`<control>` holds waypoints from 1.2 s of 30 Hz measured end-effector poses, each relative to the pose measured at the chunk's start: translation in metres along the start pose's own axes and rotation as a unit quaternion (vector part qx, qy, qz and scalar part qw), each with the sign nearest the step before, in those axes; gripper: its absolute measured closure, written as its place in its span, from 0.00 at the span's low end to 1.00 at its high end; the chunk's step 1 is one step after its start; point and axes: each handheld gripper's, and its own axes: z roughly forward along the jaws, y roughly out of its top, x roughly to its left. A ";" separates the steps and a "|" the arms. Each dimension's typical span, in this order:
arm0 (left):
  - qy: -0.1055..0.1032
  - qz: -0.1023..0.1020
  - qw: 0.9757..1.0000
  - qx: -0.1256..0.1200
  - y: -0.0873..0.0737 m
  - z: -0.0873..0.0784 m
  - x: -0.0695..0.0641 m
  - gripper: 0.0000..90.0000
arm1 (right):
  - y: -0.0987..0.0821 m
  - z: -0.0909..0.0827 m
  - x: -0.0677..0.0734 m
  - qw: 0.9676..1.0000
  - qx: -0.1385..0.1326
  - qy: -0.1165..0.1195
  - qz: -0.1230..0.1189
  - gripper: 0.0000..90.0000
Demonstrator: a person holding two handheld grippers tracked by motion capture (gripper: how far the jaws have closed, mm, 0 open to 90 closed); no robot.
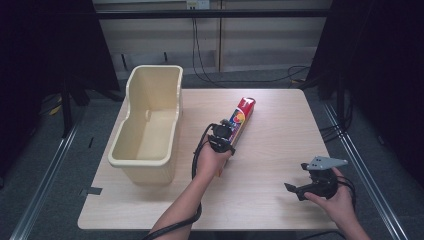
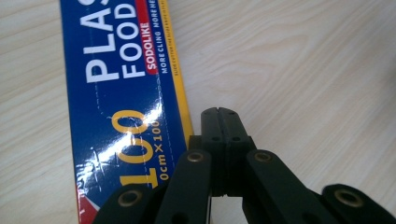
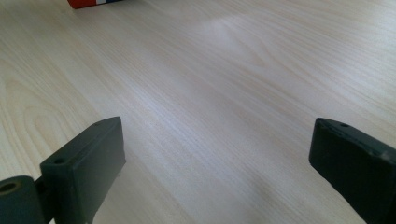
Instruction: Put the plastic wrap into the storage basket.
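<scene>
A long box of plastic food wrap (image 1: 242, 114), blue with a red end and yellow edge, lies flat near the table's middle, pointing away from me. In the left gripper view the box (image 2: 126, 107) fills the left side. My left gripper (image 1: 222, 134) hovers over the box's near end; its jaws (image 2: 219, 112) are pressed together, shut with nothing between them, just off the box's yellow edge. My right gripper (image 1: 297, 179) rests at the front right of the table, far from the box, with its jaws (image 3: 217, 140) open wide over bare wood.
A cream plastic tub (image 1: 145, 161) stands open-topped on the left part of the wooden table (image 1: 280, 150), a hand's width from the left gripper. Black cables trail from both grippers. Dark curtains and floor rails flank the table.
</scene>
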 end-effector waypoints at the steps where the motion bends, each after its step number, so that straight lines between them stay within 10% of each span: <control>1: 0.005 -0.010 1.000 -0.003 0.000 -0.001 0.002 1.00 | 0.000 0.000 0.001 1.000 -0.005 0.000 0.000 0.04; 10: -0.007 -0.005 1.000 -0.021 0.015 -0.012 0.000 0.97 | 0.002 0.001 0.003 1.000 -0.004 0.003 -0.003 0.04; 36: 0.059 -0.024 0.997 -0.030 0.057 0.009 0.023 0.40 | 0.003 0.001 0.003 1.000 -0.007 0.009 -0.010 0.04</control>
